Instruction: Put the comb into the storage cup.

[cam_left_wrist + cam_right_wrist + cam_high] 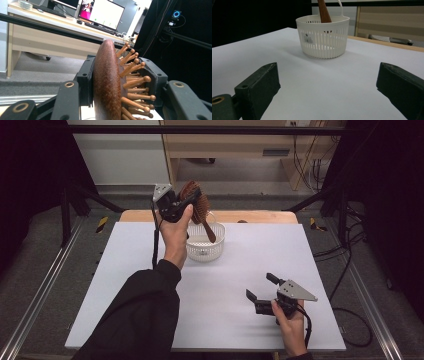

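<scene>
The left gripper [192, 200] clamps a brown wooden hairbrush [197, 206] with ball-tipped pegs, its handle dipping into the white basket [205, 250]; the right gripper [262, 287] is spread apart.

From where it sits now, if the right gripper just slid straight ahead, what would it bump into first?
Probably the white basket. The right gripper, jaws open, points across bare table towards it, nothing between. The basket sits slightly left of centre, so it might just graze it.

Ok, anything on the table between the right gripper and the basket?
Nothing: the right gripper view shows only bare white table from the right gripper up to the basket.
</scene>
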### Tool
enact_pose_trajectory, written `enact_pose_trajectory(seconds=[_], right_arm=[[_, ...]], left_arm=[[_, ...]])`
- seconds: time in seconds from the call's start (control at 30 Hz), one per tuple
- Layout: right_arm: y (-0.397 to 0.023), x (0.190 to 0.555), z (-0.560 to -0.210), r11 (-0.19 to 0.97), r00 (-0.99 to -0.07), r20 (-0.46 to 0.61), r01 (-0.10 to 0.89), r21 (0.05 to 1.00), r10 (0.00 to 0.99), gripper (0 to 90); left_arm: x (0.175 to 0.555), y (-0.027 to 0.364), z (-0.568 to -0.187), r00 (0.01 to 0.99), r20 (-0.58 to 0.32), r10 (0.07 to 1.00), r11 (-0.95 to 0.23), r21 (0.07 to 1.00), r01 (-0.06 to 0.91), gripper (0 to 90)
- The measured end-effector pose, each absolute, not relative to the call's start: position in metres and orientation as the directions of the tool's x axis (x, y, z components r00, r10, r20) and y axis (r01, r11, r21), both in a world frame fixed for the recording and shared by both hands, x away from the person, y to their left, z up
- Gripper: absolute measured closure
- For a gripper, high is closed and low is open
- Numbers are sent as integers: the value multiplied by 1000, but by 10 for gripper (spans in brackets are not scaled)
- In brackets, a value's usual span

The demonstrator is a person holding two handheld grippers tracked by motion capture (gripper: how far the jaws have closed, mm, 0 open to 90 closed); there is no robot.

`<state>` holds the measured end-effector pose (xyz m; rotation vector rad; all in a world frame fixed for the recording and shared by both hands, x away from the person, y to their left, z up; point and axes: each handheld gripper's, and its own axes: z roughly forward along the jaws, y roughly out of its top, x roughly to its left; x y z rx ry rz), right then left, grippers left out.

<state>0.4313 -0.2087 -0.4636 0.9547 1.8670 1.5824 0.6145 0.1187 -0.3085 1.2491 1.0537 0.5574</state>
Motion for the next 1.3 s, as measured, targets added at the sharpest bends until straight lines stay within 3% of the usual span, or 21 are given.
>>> enact_pose_trajectory(seconds=[0.47,0.63,1.3], right_arm=[[-209,432,-465,73,-624,63,190,979,779,52],[-209,432,-465,74,-627,65,192,979,776,52],[-211,432,-465,62,-627,78,199,978,775,52]], left_arm=[[623,106,-330,440,-329,836,255,941,220,501],[626,100,-338,447,-283,849,202,954,221,501],[627,99,-363,410,-369,834,289,925,246,499]])
